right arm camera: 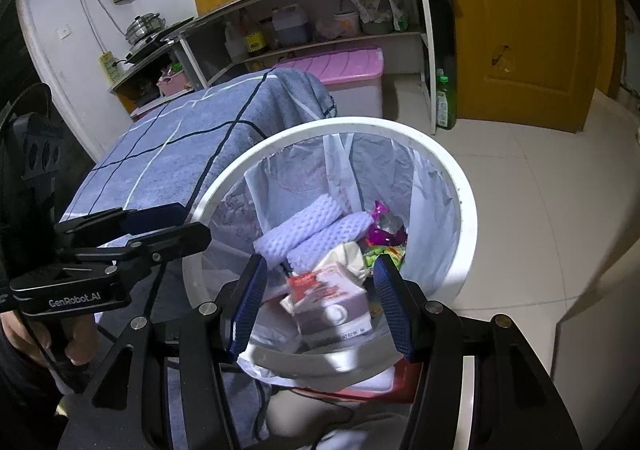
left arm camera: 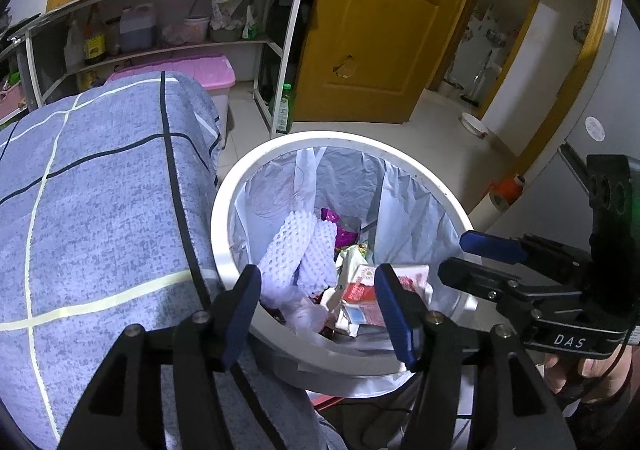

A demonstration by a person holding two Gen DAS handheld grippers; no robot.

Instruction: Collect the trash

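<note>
One white trash bin point(left arm camera: 224, 218) lined with one plastic bag point(left arm camera: 404, 190), two foam nets point(left arm camera: 296, 250) and one carton point(right arm camera: 332, 294) lay inside, left claw point(left arm camera: 318, 310) and right claw point(right arm camera: 320, 302) both released above it, one blue checked cloth point(left arm camera: 100, 178) beside.

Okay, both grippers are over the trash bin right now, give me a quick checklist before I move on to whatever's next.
1. Left gripper open and empty: ok.
2. Right gripper open and empty: ok.
3. Carton inside the trash bin, not on the rim: ok.
4. Bag liner folded over the rim all around: cannot tell, near edge hidden.
5. Room left in the bin: ok, foam nets and wrappers sit below the rim.
6. More trash on the blue checked cloth: none visible, partly out of view.
</note>
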